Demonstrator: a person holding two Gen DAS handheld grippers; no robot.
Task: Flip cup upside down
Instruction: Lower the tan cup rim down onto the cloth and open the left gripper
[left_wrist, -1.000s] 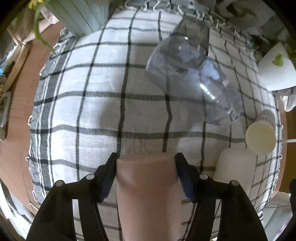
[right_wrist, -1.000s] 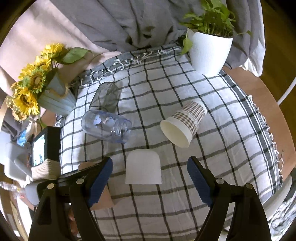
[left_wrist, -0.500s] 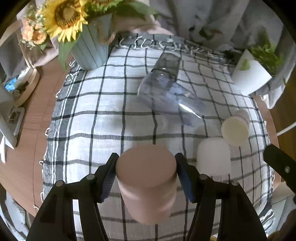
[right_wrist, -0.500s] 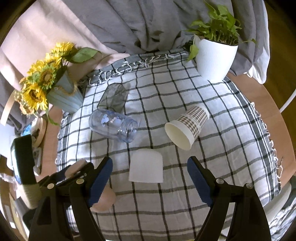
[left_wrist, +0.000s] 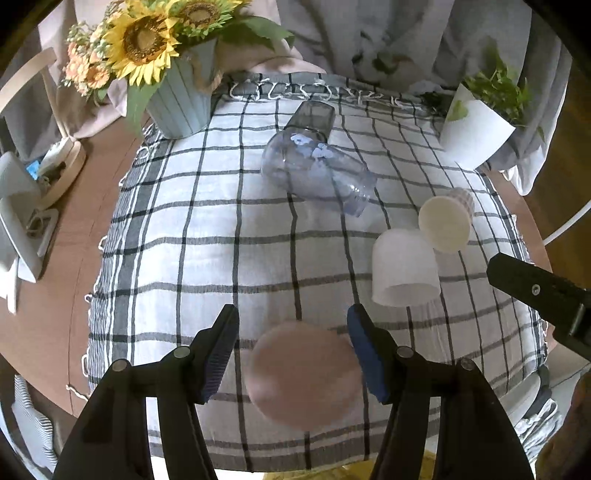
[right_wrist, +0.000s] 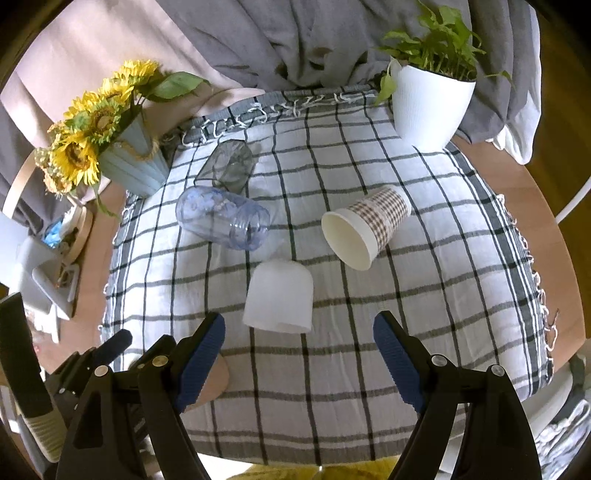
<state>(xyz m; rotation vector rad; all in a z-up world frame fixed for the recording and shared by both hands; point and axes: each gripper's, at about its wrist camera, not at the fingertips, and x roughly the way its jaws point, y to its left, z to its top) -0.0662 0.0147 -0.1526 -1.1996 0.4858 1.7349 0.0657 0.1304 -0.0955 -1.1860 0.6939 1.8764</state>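
Pink cup (left_wrist: 303, 374) blurred in left view, mostly hidden behind gripper finger (right_wrist: 201, 363) in right view; contact untellable.

Blurred pink cup (left_wrist: 303, 374) between the left gripper's (left_wrist: 291, 345) parted jaws, base-up over the checked cloth (left_wrist: 207, 236).

The white cotton tablecloth with a dark grey and black check (right_wrist: 424, 295) has a solid grey band and pale fringe along its far edge. On it, beside the frosted white plastic cup (right_wrist: 279, 301), lies a paper cup (right_wrist: 373, 225) patterned in brown-and-cream gingham outside, plain cream inside. Left of the white cup are a pale blue clear plastic jar (right_wrist: 223, 218) with light blue print and a smoky grey tumbler (right_wrist: 229, 166). A dusty pink round cup (left_wrist: 303, 374) sits between royal-blue gripper pads (left_wrist: 364, 352) on black arms. Farther left, yellow sunflowers (right_wrist: 88, 122) fill a ribbed pale blue pot (right_wrist: 133, 162).
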